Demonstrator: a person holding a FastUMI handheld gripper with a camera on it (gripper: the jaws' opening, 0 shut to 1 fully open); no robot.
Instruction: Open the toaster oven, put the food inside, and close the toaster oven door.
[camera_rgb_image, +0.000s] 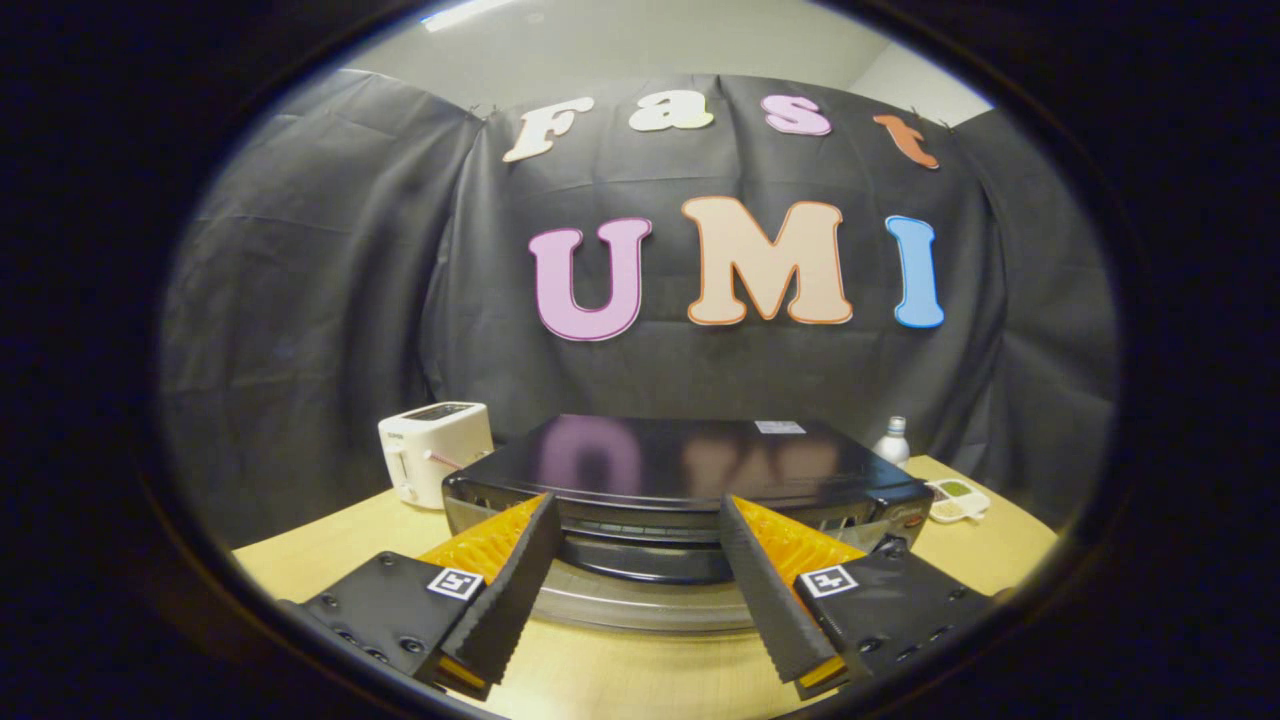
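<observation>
The gripper (640, 545) hangs with its fingers spread wide and holding nothing, just before the black toaster oven (690, 470) on the wooden table (640, 680), whose door seems closed, a white toaster (433, 450) to its left.

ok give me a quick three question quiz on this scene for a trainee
1. True or false: the gripper is open, with the toaster oven's door handle between its fingers.
2. What stands beside the toaster oven on the wooden table: A) a white toaster, B) a kettle, C) a blender?
3. Fill in: behind the small dish stands a white ____.

Key: 1 true; 2 A; 3 bottle
</observation>
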